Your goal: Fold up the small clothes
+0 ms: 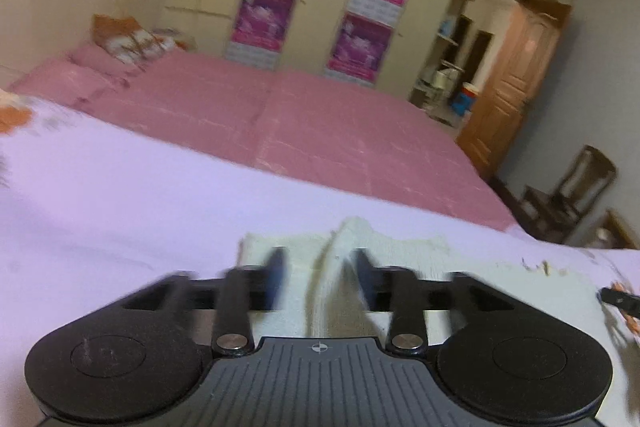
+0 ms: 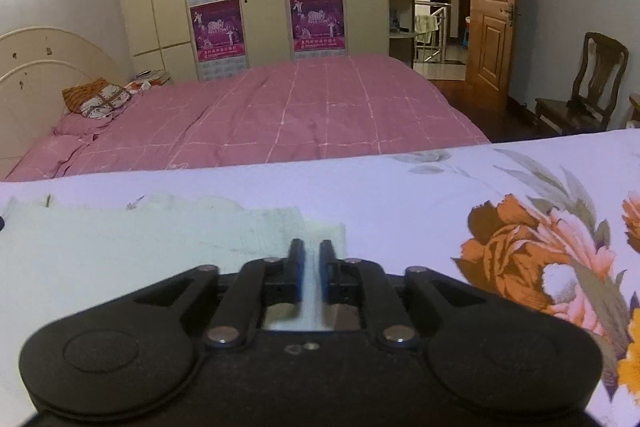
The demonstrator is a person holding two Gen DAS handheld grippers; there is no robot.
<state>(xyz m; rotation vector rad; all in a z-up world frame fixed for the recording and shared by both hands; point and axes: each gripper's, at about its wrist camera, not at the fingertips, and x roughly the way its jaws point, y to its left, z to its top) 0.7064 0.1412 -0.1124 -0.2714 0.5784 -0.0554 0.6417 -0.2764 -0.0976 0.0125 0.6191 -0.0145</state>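
Your left claw (image 1: 318,277) stands spread astride a raised fold of the small pale-green knit garment (image 1: 400,259), gripping nothing. Your right claw (image 2: 311,273) has a narrow gap over its edge, pads apart. The garment lies flat on the lilac floral sheet (image 2: 400,187), ready for creasing.

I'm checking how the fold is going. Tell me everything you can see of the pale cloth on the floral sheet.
The pale cloth is cream to faint green, soft and slightly ribbed-looking. It lies mostly flat on the floral sheet, with uneven far edges. In the left wrist view a raised ridge or fold runs along it between the open fingers of the left hand-held gripper. The right hand-held gripper stands over its right edge, fingers slightly apart.
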